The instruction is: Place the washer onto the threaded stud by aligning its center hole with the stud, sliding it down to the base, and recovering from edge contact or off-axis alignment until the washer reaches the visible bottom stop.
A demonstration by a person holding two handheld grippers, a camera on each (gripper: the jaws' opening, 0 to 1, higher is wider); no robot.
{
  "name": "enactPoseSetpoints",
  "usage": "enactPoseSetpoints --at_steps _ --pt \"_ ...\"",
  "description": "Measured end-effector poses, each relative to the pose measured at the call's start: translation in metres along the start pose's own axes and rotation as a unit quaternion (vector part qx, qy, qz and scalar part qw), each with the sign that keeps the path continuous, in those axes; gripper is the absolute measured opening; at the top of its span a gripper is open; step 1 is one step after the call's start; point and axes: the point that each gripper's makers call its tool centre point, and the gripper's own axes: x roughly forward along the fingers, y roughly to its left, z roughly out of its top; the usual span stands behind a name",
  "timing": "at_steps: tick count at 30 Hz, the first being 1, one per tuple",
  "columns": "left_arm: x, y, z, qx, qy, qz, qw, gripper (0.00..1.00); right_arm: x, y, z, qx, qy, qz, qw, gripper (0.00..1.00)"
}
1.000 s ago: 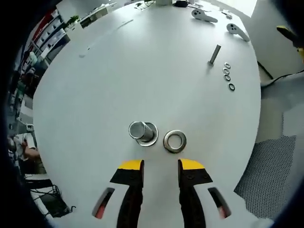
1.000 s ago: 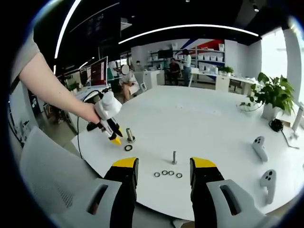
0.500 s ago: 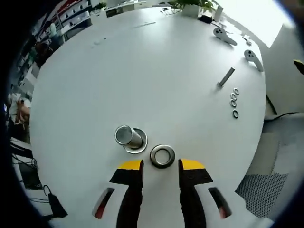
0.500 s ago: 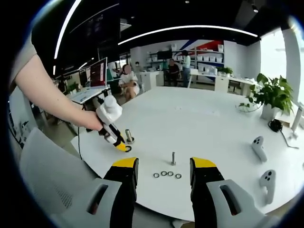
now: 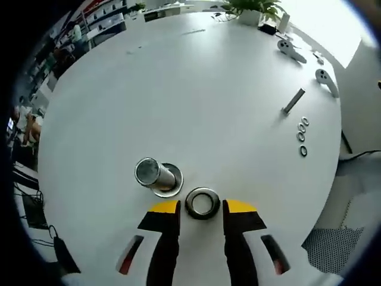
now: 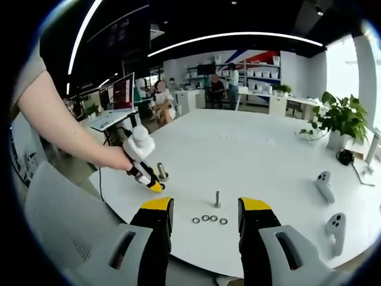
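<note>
Left gripper [image 5: 201, 210]: jaws spread apart, yellow tips low over the white worktop [image 5: 178, 95]; nothing clamped. In the right gripper view it appears small at the worktop's near left edge [image 6: 156, 187], held by a hand [image 6: 116, 158]; the gap between its jaws is too small to read there.
Washer [image 5: 202, 202]: flat on the worktop, between the left gripper's two tips and slightly ahead of them; whether the tips touch its rim cannot be told. In the right gripper view the left gripper's tip covers it.
Threaded stud [image 5: 152, 174]: stands upright on a round flange base, just left of the washer and apart from it. The camera looks almost straight down on its top, so the threads are hard to make out. Its base carries no washer.
Right gripper [image 6: 204, 213]: jaws wide apart and empty, raised off the near edge of the worktop; the lower parts run out of the picture.
Small bolt [image 6: 218, 198]: upright, farther right along the worktop.
Small rings [image 6: 209, 219]: a short row just near the bolt; their exact kind is too small to tell.
Two white controllers [image 6: 326, 186]: at the far right; the nearer one is partly cut by the picture edge.
Background: people at desks, blurred.
</note>
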Motion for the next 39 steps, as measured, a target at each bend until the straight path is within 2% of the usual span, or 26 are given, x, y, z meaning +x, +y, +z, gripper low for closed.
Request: enactPoseSetpoints --at_steps 5,17,24,32,39 --pt "0.0 0.0 -0.003 0.036 0.012 0.01 0.9992 0.22 0.0 0.0 0.0 0.001 -0.001 0.0 1.0 0.46" --pt "-0.002 0.0 -0.005 0.047 0.016 0.011 0.9987 0.21 0.0 -0.001 0.001 0.004 -0.003 0.0 1.0 0.46" --pt "-0.008 0.002 -0.019 0.071 0.047 0.001 0.9964 0.21 0.0 -0.001 0.001 0.004 -0.003 0.0 1.0 0.45" --pt "-0.016 0.009 -0.036 0.079 0.084 -0.004 0.9934 0.21 -0.001 -0.001 0.002 0.006 -0.005 -0.002 1.0 0.45" --pt "-0.015 0.009 -0.036 0.078 0.099 -0.005 0.992 0.22 -0.001 -0.002 0.002 0.005 -0.006 -0.004 1.0 0.45"
